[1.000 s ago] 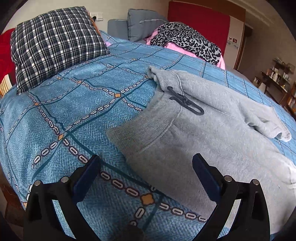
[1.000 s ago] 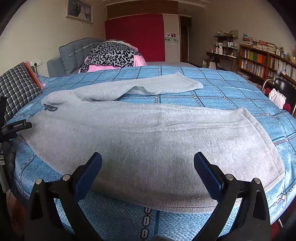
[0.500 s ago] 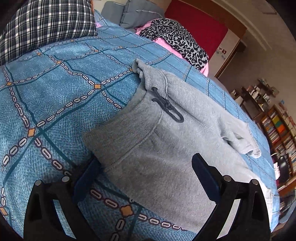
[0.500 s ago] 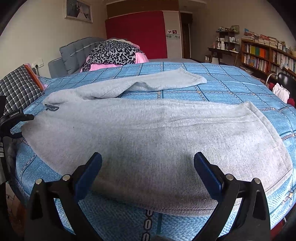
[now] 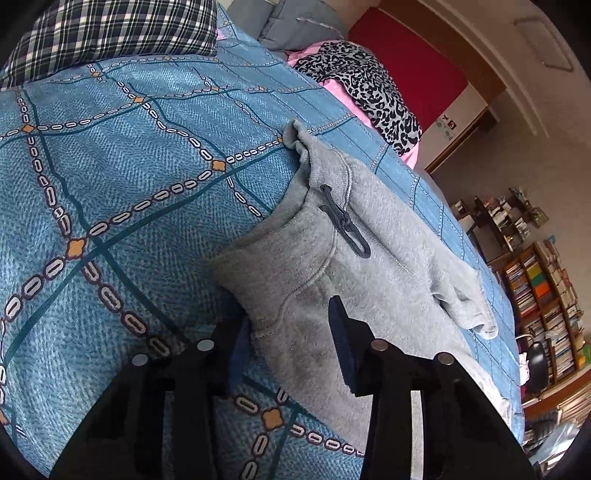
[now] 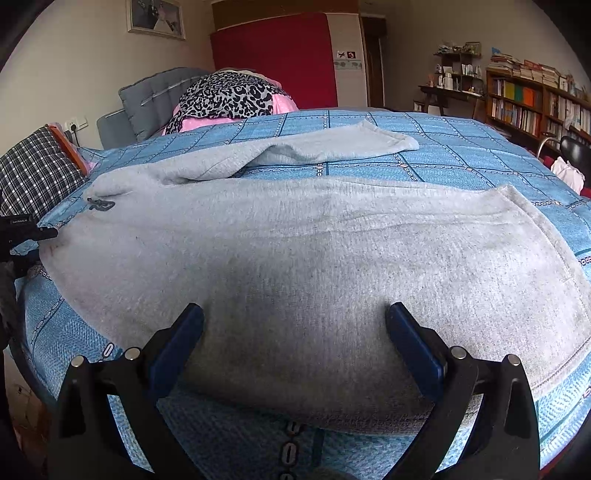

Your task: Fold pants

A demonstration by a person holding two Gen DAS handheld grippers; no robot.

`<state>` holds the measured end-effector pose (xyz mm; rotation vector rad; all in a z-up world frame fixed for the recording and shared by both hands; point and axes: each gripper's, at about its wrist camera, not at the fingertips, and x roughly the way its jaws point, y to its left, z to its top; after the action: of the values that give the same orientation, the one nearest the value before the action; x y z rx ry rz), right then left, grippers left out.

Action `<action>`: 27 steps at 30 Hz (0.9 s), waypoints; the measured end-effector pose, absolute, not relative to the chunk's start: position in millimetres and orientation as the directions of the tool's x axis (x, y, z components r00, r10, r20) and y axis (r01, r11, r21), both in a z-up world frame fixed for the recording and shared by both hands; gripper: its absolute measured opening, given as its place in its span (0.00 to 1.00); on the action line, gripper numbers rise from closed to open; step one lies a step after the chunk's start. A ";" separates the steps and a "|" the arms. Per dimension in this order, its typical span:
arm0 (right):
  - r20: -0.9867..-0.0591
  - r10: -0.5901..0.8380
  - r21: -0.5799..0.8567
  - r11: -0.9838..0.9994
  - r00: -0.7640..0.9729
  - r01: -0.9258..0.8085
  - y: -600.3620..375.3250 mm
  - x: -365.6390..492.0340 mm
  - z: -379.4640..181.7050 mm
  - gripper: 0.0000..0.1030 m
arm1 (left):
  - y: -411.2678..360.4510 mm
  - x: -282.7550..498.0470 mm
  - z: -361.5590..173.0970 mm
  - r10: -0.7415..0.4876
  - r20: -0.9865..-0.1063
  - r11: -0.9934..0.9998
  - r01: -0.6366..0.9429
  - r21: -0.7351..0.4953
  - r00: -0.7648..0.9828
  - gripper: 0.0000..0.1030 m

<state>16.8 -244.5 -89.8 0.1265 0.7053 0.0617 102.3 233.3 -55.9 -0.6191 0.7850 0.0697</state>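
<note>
The left gripper pointed steeply down at the near corner of the waistband of the grey pants, rolled to one side. Its jaws had just been closing, with the waistband corner between them; the right pad pressed into the cloth, while the left pad was half hidden under the hem, so a firm pinch could not be confirmed. The right gripper hovered low over the nearer pant leg, jaws spread wide and holding nothing, the fabric lying just under its tips.

The pants lay spread across a blue patterned bedspread, the farther leg folded away toward the far side. A dark drawstring rested on the waistband. A plaid pillow sat at the far left, a leopard-print cloth beyond it, and bookshelves at the far right.
</note>
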 end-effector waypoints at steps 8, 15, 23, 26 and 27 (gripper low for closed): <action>-0.647 0.130 0.159 0.987 0.751 -0.034 -247.4 18.3 -98.0 0.98 | 230.3 106.9 -55.6 -0.122 -0.706 0.834 -0.314 -0.454 0.698 0.26; -0.651 0.140 0.165 0.985 0.746 -0.041 -247.5 17.1 -92.8 0.98 | 237.4 85.7 -37.8 -0.134 -0.649 0.816 -0.288 -0.501 0.749 0.10; -0.617 0.205 0.291 0.957 0.760 -0.022 -271.5 10.3 -77.5 0.98 | 225.2 35.7 -10.3 -0.132 -0.606 0.846 -0.229 -0.481 0.784 0.10; -0.612 0.136 0.223 0.975 0.779 0.005 -276.8 5.0 -72.1 0.98 | 224.5 26.7 -13.1 -0.124 -0.619 0.855 -0.233 -0.464 0.775 0.10; -0.613 0.114 0.205 0.978 0.782 0.019 -280.1 2.9 -71.5 0.98 | 224.0 27.5 -16.5 -0.113 -0.632 0.859 -0.244 -0.450 0.767 0.10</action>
<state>2.9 -280.1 -71.5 0.2053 0.6719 0.0518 27.5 224.0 -16.5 -0.5441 0.7019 0.0752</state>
